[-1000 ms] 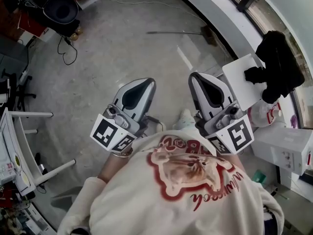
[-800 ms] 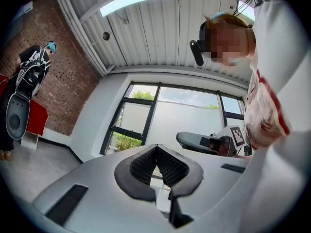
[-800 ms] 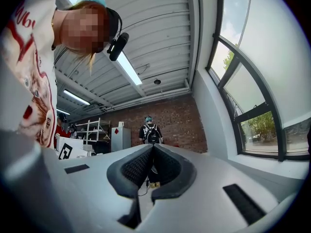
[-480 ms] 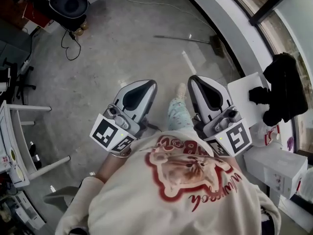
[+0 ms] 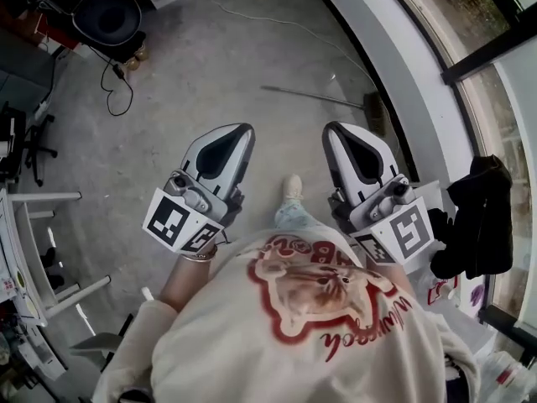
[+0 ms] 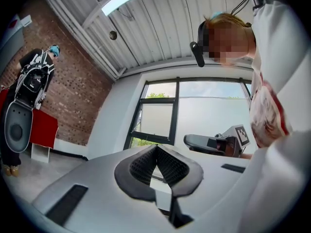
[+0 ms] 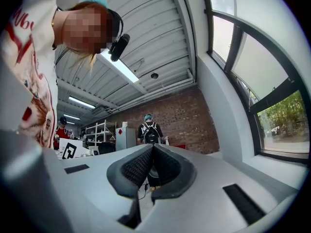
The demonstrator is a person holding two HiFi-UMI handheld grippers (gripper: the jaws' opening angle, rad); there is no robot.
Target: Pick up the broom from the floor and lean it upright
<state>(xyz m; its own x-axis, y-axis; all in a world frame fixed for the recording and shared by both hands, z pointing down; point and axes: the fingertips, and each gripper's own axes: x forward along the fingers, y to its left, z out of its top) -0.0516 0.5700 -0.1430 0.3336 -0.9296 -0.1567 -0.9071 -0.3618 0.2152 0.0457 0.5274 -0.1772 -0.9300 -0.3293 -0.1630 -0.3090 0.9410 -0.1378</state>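
1. Head view: the broom lies flat on the floor, its handle pointing left and its bristle end close to the white ledge under the window. It is well ahead of the person, past the shoe. The left hand-held gripper and the right hand-held gripper are held side by side near the body, both well apart from the broom and touching nothing.
2. Left gripper view: the ribbed pads meet at their tips, so this one is closed, with nothing between the jaws. It looks out at a window and the ceiling (no broom here at all).
3. Right gripper view: its pads also meet at the tips, closed on nothing. Beyond them are a brick wall and a distant person; again no broom is in sight.
4. Progress, as I judge it: nothing of the task is done. Left to do: reach the broom, open a hand-held gripper, grip the handle, lift it and lean it upright (the ledge or wall beside it looks the likeliest support).
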